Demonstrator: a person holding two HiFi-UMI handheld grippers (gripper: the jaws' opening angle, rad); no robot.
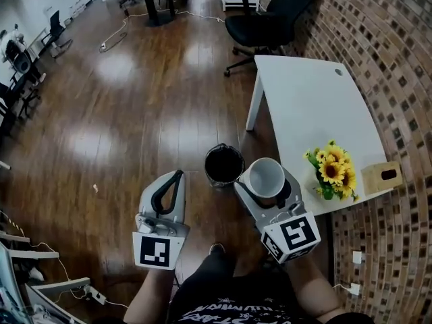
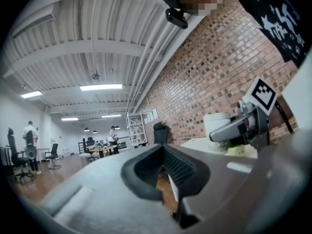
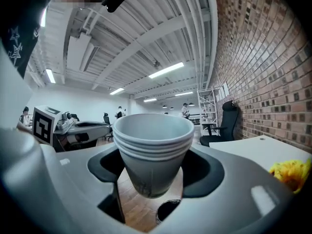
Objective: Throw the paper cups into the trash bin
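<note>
White stacked paper cups (image 3: 152,150) fill right tool (image 3: 153,168).

**What the views keep back**

In the right gripper view only a dark sliver of the trash bin (image 3: 168,211) shows under the paper cups (image 3: 153,150). In the head view its inside is plain black, so its contents cannot be told. The cups' stacked rims sit too close to count surely. The right gripper (image 1: 265,181) hides the near left corner of the white table (image 1: 317,106). The sunflowers (image 3: 291,172) are blurred and cut by the right edge. The far people (image 2: 30,130) (left gripper view) are too small to describe. The person's forearms (image 1: 150,295) run off the head view's bottom edge.
</note>
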